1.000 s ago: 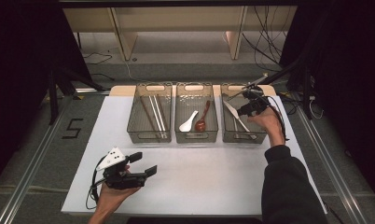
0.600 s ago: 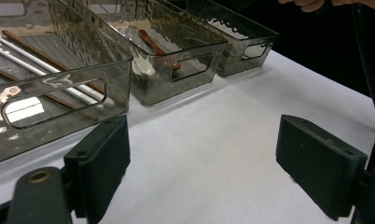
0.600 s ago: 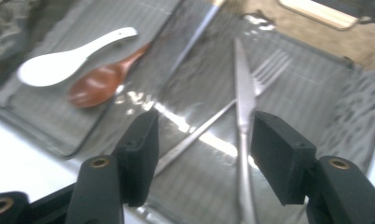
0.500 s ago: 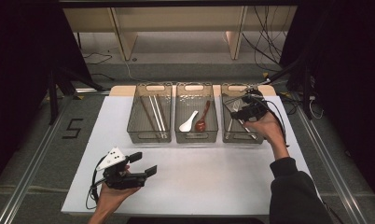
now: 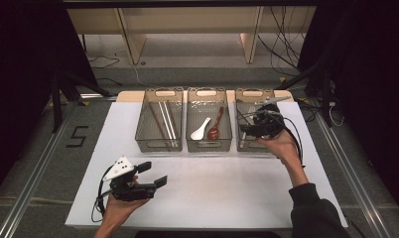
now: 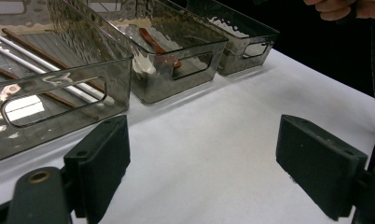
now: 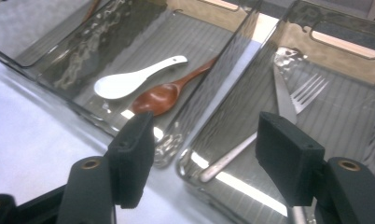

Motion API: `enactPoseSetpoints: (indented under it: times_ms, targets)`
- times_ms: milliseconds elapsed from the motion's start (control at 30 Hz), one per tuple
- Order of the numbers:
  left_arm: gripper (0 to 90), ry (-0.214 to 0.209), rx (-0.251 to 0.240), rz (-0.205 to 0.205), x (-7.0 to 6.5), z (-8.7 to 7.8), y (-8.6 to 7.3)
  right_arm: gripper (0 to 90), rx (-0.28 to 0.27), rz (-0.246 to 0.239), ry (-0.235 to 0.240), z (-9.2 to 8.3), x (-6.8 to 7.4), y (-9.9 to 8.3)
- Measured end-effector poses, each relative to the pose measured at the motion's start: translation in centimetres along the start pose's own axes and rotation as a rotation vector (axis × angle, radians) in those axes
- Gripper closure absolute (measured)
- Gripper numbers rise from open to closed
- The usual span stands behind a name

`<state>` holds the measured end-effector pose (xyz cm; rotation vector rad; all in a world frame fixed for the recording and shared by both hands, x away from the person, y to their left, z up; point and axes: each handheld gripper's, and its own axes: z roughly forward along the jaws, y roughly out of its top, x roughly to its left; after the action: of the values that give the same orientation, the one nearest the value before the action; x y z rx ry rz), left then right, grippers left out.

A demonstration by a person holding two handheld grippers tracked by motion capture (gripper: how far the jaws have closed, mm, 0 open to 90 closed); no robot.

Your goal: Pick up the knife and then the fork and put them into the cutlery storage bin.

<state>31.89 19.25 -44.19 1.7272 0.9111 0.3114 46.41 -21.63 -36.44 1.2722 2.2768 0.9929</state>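
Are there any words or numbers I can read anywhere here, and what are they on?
"5": a big dark number on the grey floor, left of the white table.
No words or labels can be read on the smoky plastic bins, the cutlery or the grippers.

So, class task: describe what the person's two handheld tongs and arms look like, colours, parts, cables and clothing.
Both tongs are black. The left tongs carry a light grey three-cornered plate with dark dots, and a black cable loops from them. Their two jaws end in flat, rectangular black pads. The right tongs have the same blocky pads, round metal eyelets at the jaw bases, and a black cable. The right arm wears a dark sleeve.
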Motion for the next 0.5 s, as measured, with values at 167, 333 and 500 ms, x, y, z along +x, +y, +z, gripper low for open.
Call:
enactPoseSetpoints:
  times_ms: [167, 333, 500]
  targets:
    - [17.1, 0.001, -0.001, -0.005, 0.1, 0.0, 0.0, 36.2, -0.029, 0.019, 0.033, -0.3, 1.0, -1.2]
    - [17.1, 0.0, 0.0, -0.002, 0.0, 0.0, 0.0, 35.0, -0.066, 0.042, 0.058, -0.8, 1.5, -2.1]
    - [17.1, -0.001, 0.002, 0.0, 0.0, 0.0, 0.0, 34.6, -0.129, 0.049, 0.089, -1.6, 2.5, -3.6]
